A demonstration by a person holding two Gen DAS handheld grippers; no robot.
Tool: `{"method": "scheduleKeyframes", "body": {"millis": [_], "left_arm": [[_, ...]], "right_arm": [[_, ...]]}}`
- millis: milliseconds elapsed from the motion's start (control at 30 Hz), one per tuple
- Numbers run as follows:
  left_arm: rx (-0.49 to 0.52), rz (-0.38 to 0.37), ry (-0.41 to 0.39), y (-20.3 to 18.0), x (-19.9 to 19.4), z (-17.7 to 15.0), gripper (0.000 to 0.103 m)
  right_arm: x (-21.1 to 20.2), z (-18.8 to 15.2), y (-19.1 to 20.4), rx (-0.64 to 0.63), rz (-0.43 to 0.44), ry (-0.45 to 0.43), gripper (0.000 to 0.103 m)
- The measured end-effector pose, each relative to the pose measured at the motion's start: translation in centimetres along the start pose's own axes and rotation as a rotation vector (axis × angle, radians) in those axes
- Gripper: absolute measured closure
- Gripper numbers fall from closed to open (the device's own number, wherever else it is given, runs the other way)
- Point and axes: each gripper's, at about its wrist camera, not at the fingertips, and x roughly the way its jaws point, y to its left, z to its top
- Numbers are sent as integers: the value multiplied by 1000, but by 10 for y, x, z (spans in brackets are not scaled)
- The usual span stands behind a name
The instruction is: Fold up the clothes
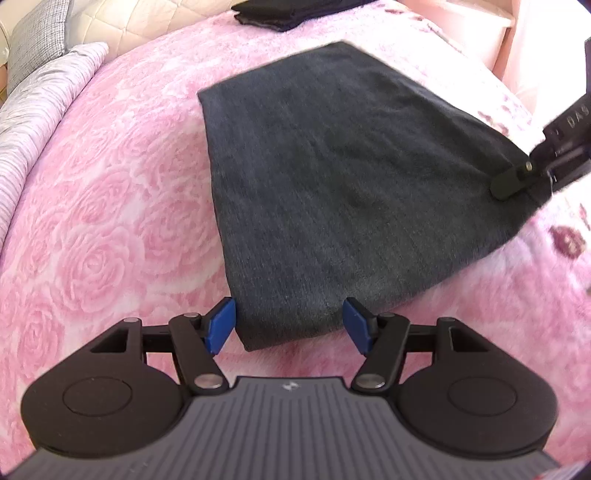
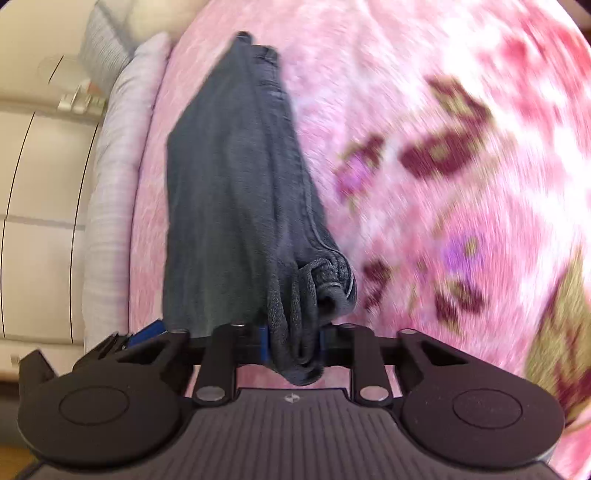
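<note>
1. Left wrist view: the dark blue-grey, soft knit garment [image 1: 351, 177], folded into a thick, roughly rectangular slab of several layers, lies on the pink rose-patterned fleece blanket [image 1: 110, 229] that covers the bed.
2. Its near corner sits between the blue-padded fingers [image 1: 220, 325] of the left gripper [image 1: 290, 323], which stand wide apart. The left pad is just beside the cloth edge; I cannot tell whether it touches. The right pad is next to the fabric, with nothing pinched.
3. At the garment's right corner the right gripper [image 1: 517, 181] shows in this view, its black finger lying on the cloth.
4. In the right wrist view the right gripper [image 2: 293, 341] has its fingers drawn narrow, clamped on a bunched stack of layers [image 2: 295, 314], with rolled edges bulging just beyond the pads. Gripping all layers together likely keeps the fold from springing apart.
5. From that corner the garment [image 2: 221, 184] runs away along the blanket, whose far part carries dark red flowers [image 2: 443, 147], blurred here.
6. The scene fits a fold being carried over, or a finished bundle being lifted or set down.
7. Further out, a second black folded garment [image 1: 291, 14] rests at the far edge, and pale grey pillows [image 1: 40, 92] lie to the left.
</note>
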Motion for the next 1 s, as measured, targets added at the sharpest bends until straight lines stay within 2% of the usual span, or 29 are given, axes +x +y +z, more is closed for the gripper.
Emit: {"method": "scheduleKeyframes", "body": {"millis": [67,200,267,433,567,600,633,667,733,867,933,1000], "left_arm": [[0,-17,-22,-3,-6,5,43],[2,-50,-68,-14,-18,20,43],[6,-66,-89,-21,-21,29,43],[42,-74,-104,-36,-11,56,43],[38,-67,-110,-30,0,80,43],[30,-66,-112,-26,3,86,43],[22,-64,-113,-22,6,93,43],[-3,-67,-114,-14,9,100,43],[-54,-71,-112,3,15,115,43],[-184,-71,-81,45,40,146,40],[-245,-85,-67,61,57,159,40],[-347,-139,-11,79,83,167,39]], "right_arm": [[-17,18,8,-55,-16,9,84],[-64,73,26,-247,-99,-22,85],[-80,110,35,-374,-151,-34,85],[-102,200,36,-541,-245,-37,83],[-105,199,15,-479,-230,-61,80],[-106,199,10,-463,-227,-67,77],[-107,198,4,-447,-223,-73,68],[-107,198,-1,-432,-219,-78,63],[-109,198,-11,-400,-212,-90,43],[-112,196,-33,-336,-196,-112,39],[-108,178,-42,-267,-156,-107,38],[-101,163,-50,-210,-124,-101,38]]}}
